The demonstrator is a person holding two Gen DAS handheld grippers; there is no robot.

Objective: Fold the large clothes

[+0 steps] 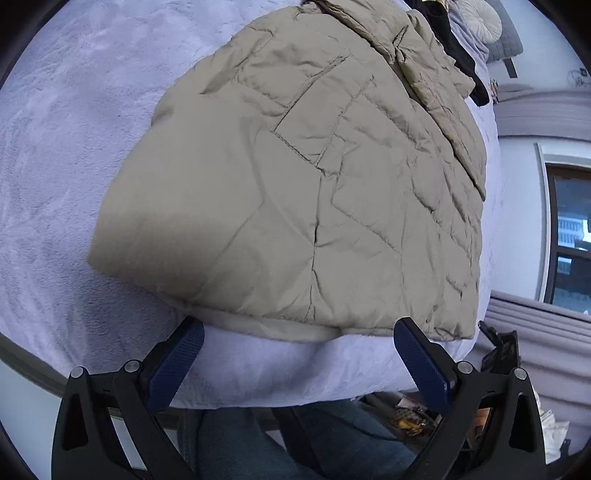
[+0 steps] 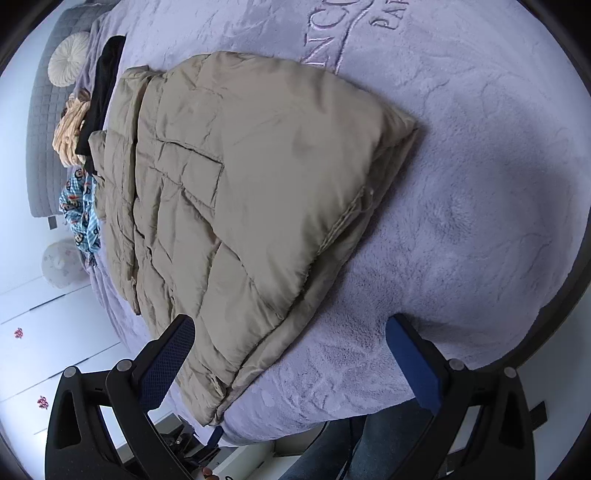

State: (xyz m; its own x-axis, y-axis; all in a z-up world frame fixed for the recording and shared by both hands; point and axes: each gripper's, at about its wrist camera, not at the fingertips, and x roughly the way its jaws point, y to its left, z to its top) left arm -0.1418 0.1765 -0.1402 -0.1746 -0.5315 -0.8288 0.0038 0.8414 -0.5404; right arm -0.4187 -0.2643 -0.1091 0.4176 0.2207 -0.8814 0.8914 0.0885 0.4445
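Lavender bed blanket (image 2: 480, 184): large raised lettering (image 2: 351, 29) at far edge, cut off by the frame. Legible fragments "NC" and "PA" only; full wording cannot be told. No other readable text in either view.

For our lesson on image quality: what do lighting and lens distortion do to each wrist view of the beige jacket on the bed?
Left wrist view: fisheye bulges the beige jacket and bends the window frame; a soft shadow dims the jacket's near-left corner. Right wrist view: black vignette rings the corners, the blanket lettering curves, and lighting is even, without glare.
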